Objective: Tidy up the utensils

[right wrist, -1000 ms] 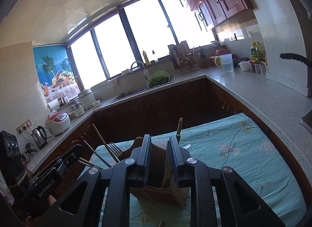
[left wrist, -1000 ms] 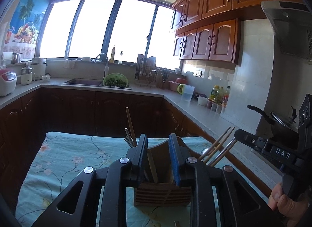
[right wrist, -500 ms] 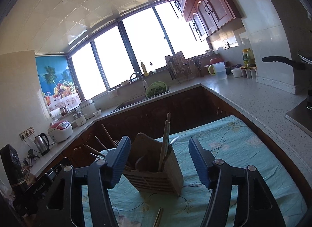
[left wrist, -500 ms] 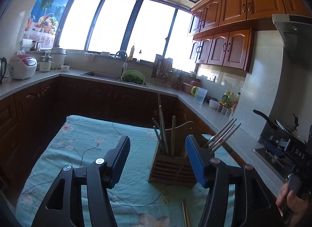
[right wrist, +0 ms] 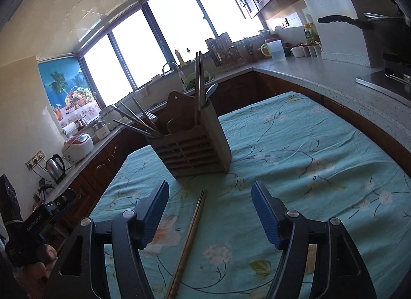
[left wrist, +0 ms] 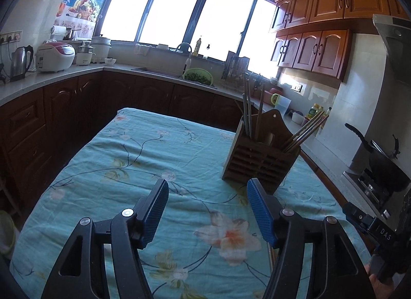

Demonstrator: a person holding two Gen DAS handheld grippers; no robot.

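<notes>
Strong daylight thru the big windows [left wrist: 179, 8], blown out to pure white in both views, no detail outside. Backlit, so the lower cabinets [left wrist: 64, 108] go v. dark, nearly black in places. Tablecloth [left wrist: 143, 160] evenly lit, soft shadows only; the wooden holder [right wrist: 190, 144] shows its shaded side in the right view. Warm sun patch on the wall tiles [left wrist: 308, 93] by the upper cabinets. Heavy fisheye bend: window frames & counter edges curve, black vignette in corners. Focus OK at centre, softer twd edges. No motion blur.
</notes>
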